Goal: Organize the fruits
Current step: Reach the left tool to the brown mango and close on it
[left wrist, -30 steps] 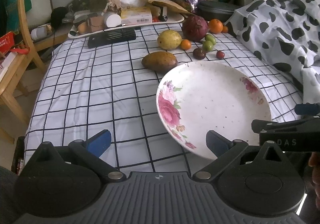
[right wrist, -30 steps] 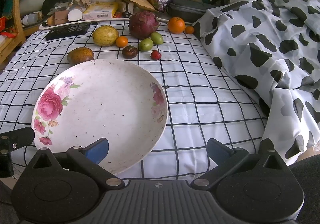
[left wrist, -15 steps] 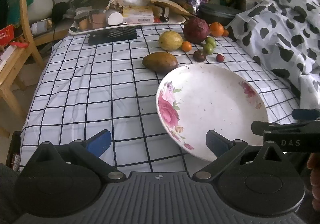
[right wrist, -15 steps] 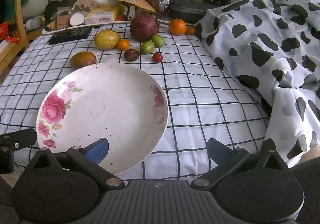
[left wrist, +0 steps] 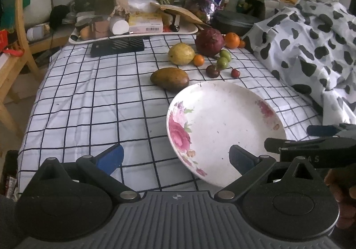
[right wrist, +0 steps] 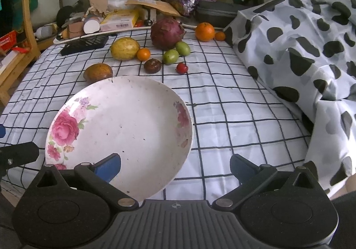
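A white plate with pink roses point(left wrist: 222, 124) point(right wrist: 124, 129) lies empty on the checked cloth. Behind it lie the fruits: a brown mango point(left wrist: 169, 78) point(right wrist: 98, 72), a yellow fruit point(left wrist: 181, 54) point(right wrist: 125, 49), a dark red dragon fruit point(left wrist: 209, 42) point(right wrist: 166, 33), a small orange point(right wrist: 143, 54), two green fruits point(right wrist: 170, 56), a dark plum point(right wrist: 152, 65), a red cherry point(right wrist: 182, 68) and an orange point(right wrist: 205, 31). My left gripper point(left wrist: 176, 156) is open and empty, near the plate's left front. My right gripper point(right wrist: 175, 165) is open and empty over the plate's front edge.
A cow-print blanket point(right wrist: 300, 49) is heaped along the right. A cluttered white tray point(left wrist: 133, 33) and a black rack point(left wrist: 116, 45) stand at the back. A wooden chair point(left wrist: 13, 66) is at the left. The checked cloth point(left wrist: 89, 104) covers the surface.
Both grippers have risen and tilted slightly, so the plate and fruits sit a little lower in view. Nothing on the cloth has moved.
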Action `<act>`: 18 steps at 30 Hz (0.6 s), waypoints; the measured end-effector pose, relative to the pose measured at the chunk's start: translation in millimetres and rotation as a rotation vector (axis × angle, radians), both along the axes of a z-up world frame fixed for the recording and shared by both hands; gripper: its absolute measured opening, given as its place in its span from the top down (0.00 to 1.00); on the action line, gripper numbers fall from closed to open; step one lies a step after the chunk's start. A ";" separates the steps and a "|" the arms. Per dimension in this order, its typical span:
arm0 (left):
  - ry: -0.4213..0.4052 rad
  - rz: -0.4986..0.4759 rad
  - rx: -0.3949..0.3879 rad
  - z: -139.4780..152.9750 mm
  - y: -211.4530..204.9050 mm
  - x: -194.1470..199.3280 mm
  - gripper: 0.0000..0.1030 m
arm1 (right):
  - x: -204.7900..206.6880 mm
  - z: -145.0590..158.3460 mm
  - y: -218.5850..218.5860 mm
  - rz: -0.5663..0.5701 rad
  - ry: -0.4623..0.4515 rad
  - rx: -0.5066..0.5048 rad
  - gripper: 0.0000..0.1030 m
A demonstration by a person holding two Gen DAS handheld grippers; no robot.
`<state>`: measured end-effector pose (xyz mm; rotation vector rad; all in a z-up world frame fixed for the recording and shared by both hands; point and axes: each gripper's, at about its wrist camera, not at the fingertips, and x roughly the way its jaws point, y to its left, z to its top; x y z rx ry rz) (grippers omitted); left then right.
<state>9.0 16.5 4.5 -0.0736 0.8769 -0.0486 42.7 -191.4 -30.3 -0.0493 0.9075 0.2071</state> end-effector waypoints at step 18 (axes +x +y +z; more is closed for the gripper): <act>-0.059 -0.113 -0.027 8.3 14.0 45.9 0.00 | 61.7 -7.4 -6.4 0.073 -0.012 0.016 0.00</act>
